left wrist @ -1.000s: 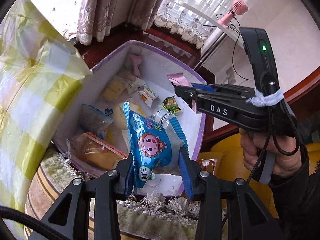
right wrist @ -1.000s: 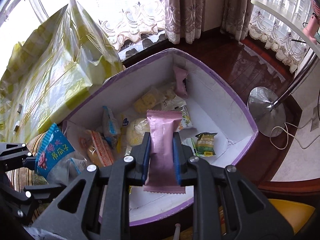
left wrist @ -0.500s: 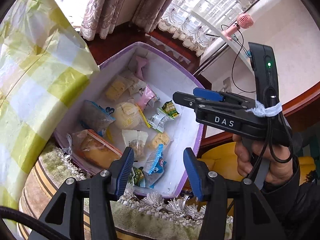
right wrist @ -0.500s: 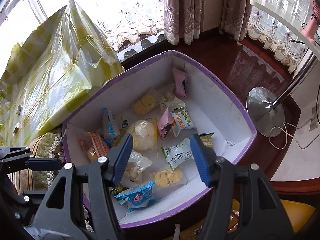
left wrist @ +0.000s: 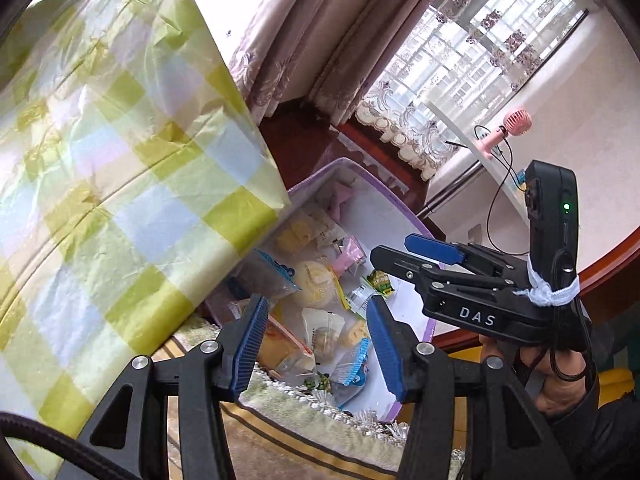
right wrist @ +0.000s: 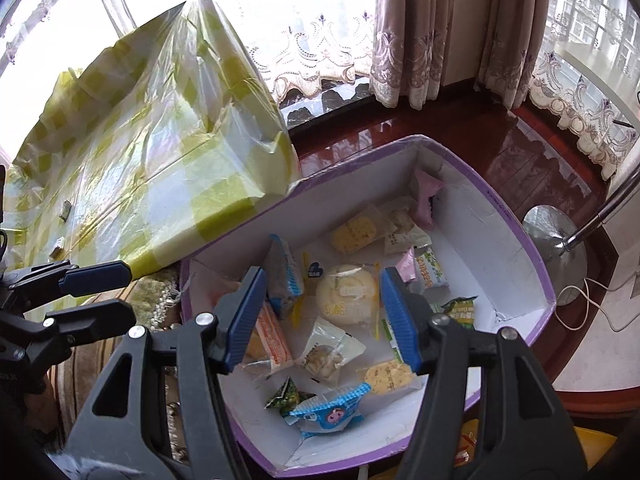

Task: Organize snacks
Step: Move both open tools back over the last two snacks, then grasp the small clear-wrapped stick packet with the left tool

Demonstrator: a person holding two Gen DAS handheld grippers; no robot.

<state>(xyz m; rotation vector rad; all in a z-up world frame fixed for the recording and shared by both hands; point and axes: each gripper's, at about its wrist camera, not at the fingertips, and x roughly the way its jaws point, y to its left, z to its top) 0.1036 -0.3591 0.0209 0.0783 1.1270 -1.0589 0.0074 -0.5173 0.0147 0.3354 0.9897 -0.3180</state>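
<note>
A purple-rimmed white box (right wrist: 516,216) holds several wrapped snacks. A blue cartoon packet (right wrist: 332,410) lies at its near end and a pink packet (right wrist: 408,265) near its middle. The box also shows in the left wrist view (left wrist: 384,196), with the blue packet (left wrist: 354,368) in it. My right gripper (right wrist: 320,316) is open and empty above the box. My left gripper (left wrist: 316,344) is open and empty over the box's near edge. The right gripper (left wrist: 432,256) shows in the left wrist view and the left gripper (right wrist: 96,292) in the right wrist view.
A tall shape under a green-and-white checked plastic cover (right wrist: 160,152) stands against the box's left side. A fringed cloth (left wrist: 320,420) lies under the box's near edge. A fan's metal base (right wrist: 556,240) stands on the red wooden floor to the right.
Both grippers opened. The blue packet dropped from the left one and the pink packet from the right one into the box. The left gripper then pulled back and to the left.
</note>
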